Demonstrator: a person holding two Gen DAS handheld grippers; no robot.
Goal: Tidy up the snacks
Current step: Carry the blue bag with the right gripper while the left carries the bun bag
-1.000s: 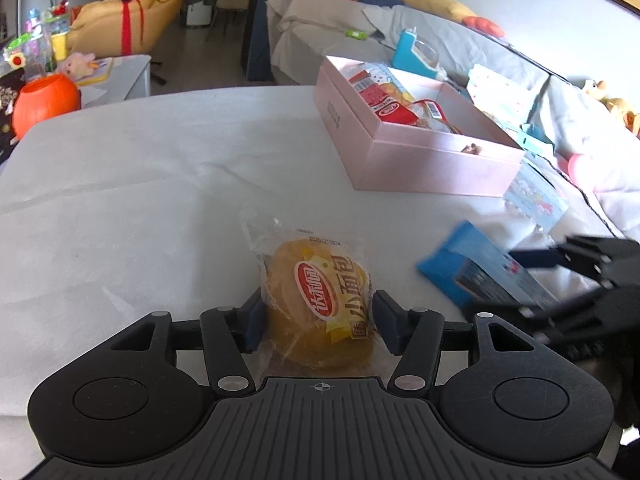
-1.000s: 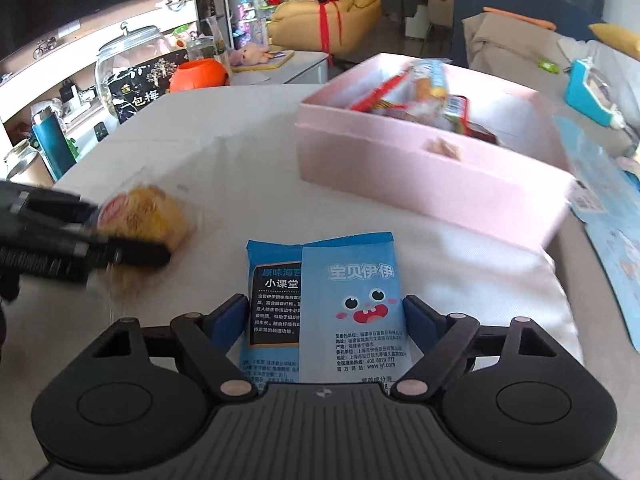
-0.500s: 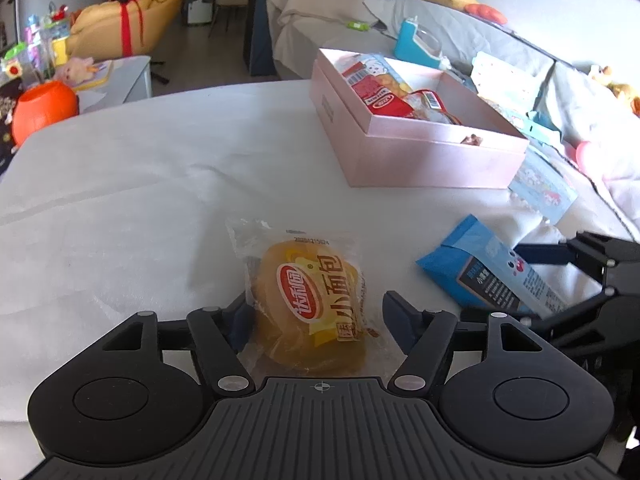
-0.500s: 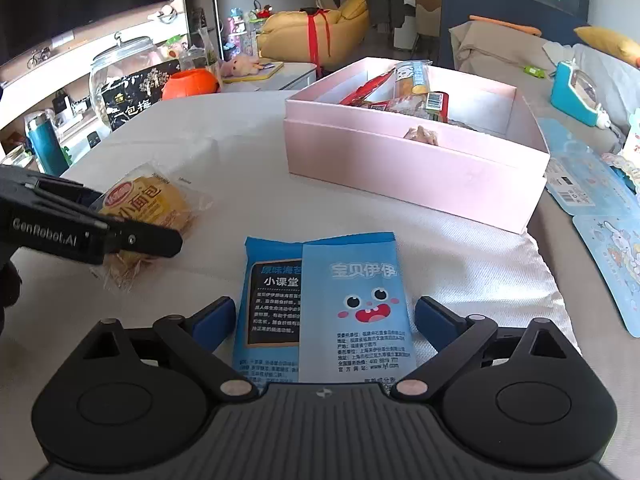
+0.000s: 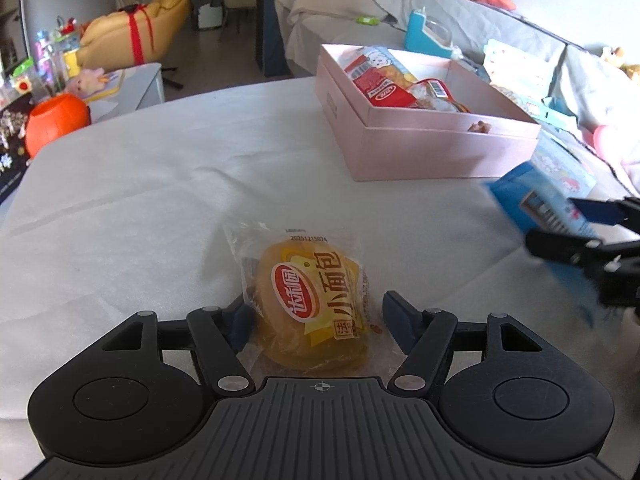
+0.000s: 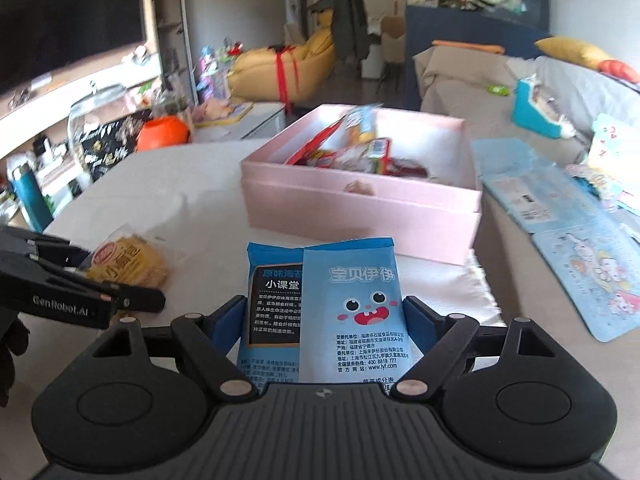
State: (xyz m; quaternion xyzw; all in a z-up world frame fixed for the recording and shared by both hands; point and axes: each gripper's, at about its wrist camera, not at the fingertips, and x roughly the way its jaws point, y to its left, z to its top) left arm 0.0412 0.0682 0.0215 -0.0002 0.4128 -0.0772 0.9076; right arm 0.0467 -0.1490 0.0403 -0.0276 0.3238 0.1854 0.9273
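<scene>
We see the left gripper (image 5: 316, 320) angled downward, jaws spread wide either side of a wrapped bun, while at three o'clock the right gripper (image 6: 326, 320), tilted down, is closing on a blue packet.

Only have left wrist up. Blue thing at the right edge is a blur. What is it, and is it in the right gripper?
Observer: The right wrist view shows a blue snack packet with a cartoon face, between the pads of the right gripper. The jaws are closing on it.
Operator: Path to the pink box?
Observer: From there the pink box sits straight ahead of the packet, with nothing between them.
Operator: Room inside?
Observer: Snacks pile toward its left; the right part looks bare.
</scene>
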